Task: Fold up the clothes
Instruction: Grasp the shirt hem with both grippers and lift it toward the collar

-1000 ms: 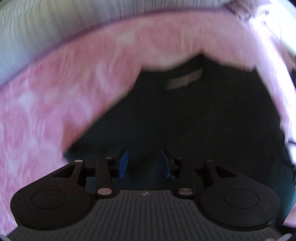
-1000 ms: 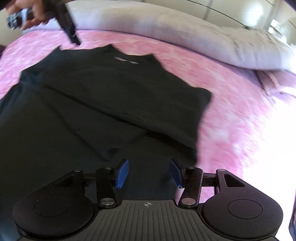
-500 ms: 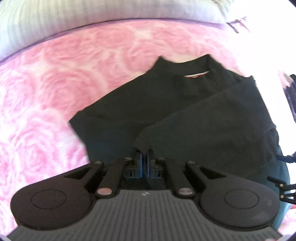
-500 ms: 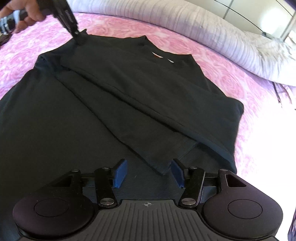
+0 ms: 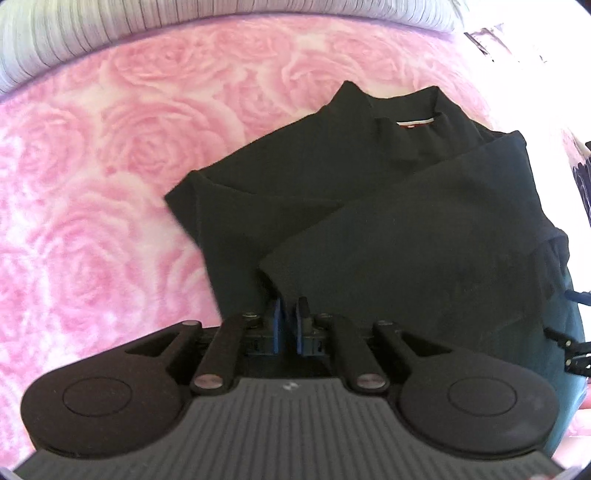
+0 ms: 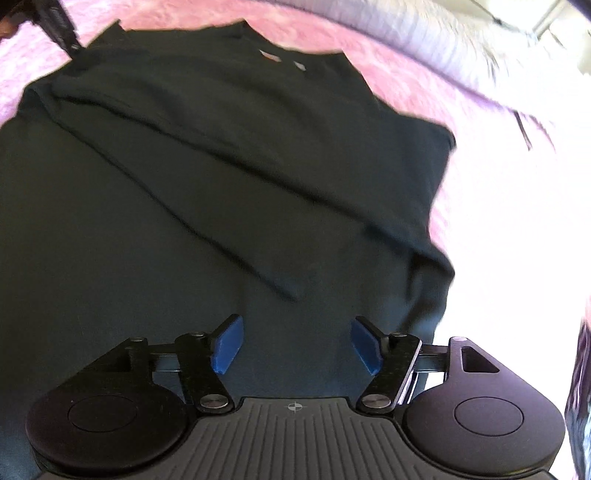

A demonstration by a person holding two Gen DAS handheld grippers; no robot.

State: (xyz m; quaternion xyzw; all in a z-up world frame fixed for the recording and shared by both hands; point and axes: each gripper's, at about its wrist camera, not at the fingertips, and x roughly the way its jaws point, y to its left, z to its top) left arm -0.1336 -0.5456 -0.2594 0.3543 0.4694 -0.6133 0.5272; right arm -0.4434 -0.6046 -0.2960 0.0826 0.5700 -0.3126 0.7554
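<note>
A black long-sleeved shirt lies flat on a pink rose-patterned bedspread, collar at the far end. One sleeve is folded across its body. My left gripper is shut on the cuff of that sleeve, low over the shirt. In the right wrist view the shirt fills the frame, and my right gripper is open and empty just above its lower part. The left gripper shows at the top left there.
A pale striped pillow or bolster runs along the far edge of the bed and also shows in the right wrist view. Bright overexposed bedspread lies to the right of the shirt.
The left gripper closed on the sleeve cuff and has drawn it back a little across the shirt. The right gripper moved forward over the shirt and its jaws opened wider.
</note>
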